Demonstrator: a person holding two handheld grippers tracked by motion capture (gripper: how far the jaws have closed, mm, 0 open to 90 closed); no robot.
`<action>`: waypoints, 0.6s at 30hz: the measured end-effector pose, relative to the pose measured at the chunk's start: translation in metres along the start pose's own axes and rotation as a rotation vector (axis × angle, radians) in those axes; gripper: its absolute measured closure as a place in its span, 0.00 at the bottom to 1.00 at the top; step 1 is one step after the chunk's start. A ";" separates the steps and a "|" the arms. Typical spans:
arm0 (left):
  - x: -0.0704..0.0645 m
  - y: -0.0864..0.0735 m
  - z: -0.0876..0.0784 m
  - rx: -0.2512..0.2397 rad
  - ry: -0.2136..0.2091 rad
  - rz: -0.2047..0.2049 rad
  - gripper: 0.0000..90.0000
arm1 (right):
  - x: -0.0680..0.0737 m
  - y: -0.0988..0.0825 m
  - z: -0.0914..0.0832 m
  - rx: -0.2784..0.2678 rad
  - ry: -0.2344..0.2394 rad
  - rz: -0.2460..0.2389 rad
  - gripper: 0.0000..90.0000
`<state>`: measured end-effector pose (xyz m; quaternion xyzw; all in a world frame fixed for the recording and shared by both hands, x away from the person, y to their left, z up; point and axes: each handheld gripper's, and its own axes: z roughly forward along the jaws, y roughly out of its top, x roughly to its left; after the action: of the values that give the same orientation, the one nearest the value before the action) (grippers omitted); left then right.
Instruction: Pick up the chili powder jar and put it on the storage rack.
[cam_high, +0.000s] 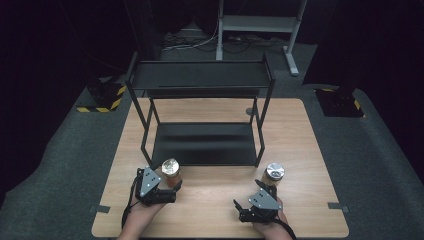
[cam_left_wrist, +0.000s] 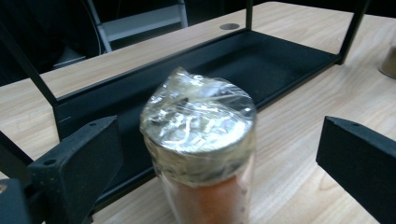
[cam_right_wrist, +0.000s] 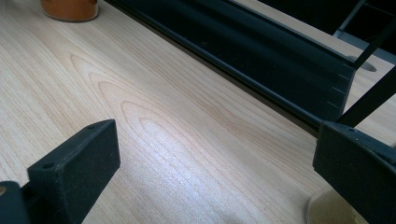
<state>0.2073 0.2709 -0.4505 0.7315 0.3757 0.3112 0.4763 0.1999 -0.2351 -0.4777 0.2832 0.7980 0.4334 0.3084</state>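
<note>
My left hand-held gripper (cam_left_wrist: 210, 163) spread around orange-filled jar (cam_left_wrist: 201, 140), no contact, my right hand-held gripper (cam_right_wrist: 215, 172) spread above bare tabletop (cam_right_wrist: 154, 126), silver-lidded jar (cam_high: 274, 172) just beside, black rack (cam_high: 202, 142) behind.

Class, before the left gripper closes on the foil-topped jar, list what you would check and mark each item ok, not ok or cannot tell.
1. Left gripper open: ok, jaws spread wide.
2. Foil-topped jar between the jaws: ok, roughly centred.
3. Jar upright on the table: ok.
4. Jaws touching the jar: not ok, gaps on both sides.
5. Black rack lower shelf free: ok, nothing on it.
6. Right gripper centred on the metal-lidded jar: not ok, jar sits off to one side.
</note>
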 end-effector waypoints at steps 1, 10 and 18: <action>0.001 0.000 0.001 -0.001 0.001 -0.003 0.01 | 0.000 0.000 0.000 0.000 0.000 0.000 0.00; 0.008 -0.005 0.010 -0.017 -0.008 -0.036 0.01 | -0.001 -0.001 0.000 -0.008 0.007 -0.005 0.00; 0.008 -0.008 0.014 -0.025 0.014 -0.053 0.09 | 0.000 -0.001 0.000 -0.008 0.007 -0.021 0.00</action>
<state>0.2206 0.2730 -0.4624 0.7131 0.3943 0.3086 0.4908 0.1992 -0.2357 -0.4787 0.2722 0.8001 0.4345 0.3114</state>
